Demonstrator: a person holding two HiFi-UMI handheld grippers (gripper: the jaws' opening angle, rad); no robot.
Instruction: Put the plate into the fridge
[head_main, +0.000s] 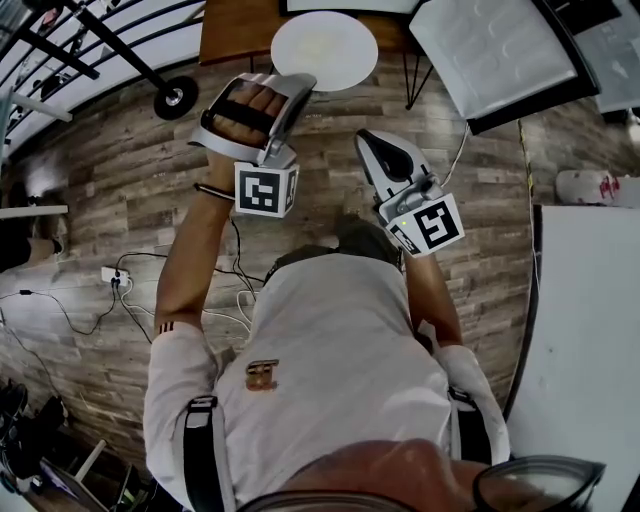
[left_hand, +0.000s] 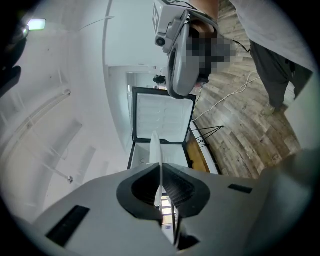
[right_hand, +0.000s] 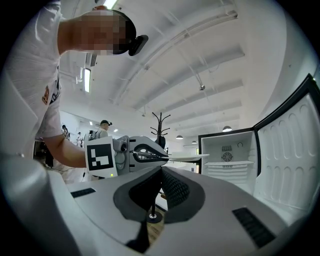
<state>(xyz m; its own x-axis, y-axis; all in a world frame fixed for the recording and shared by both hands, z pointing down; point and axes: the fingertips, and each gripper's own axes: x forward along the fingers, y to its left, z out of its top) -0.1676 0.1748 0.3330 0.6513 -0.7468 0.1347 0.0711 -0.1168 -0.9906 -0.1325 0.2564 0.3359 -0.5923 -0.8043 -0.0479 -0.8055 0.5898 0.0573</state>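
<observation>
A round white plate (head_main: 325, 50) is held at its near rim by my left gripper (head_main: 298, 84), which is shut on it. In the left gripper view the plate (left_hand: 156, 160) shows edge-on between the pads, pointing towards the open fridge (left_hand: 150, 152). My right gripper (head_main: 368, 142) hovers just to the right of the left one, shut with nothing in it. The right gripper view shows its own jaws (right_hand: 161, 172) closed, with the left gripper (right_hand: 135, 155) and the level plate (right_hand: 189, 157) in front of the fridge's white inside (right_hand: 227, 155).
The fridge door (head_main: 490, 50) stands swung open at the upper right. A wooden table (head_main: 235, 30) lies under the plate. A white counter (head_main: 590, 340) runs along the right. Cables and a power strip (head_main: 115, 275) lie on the wood floor at the left.
</observation>
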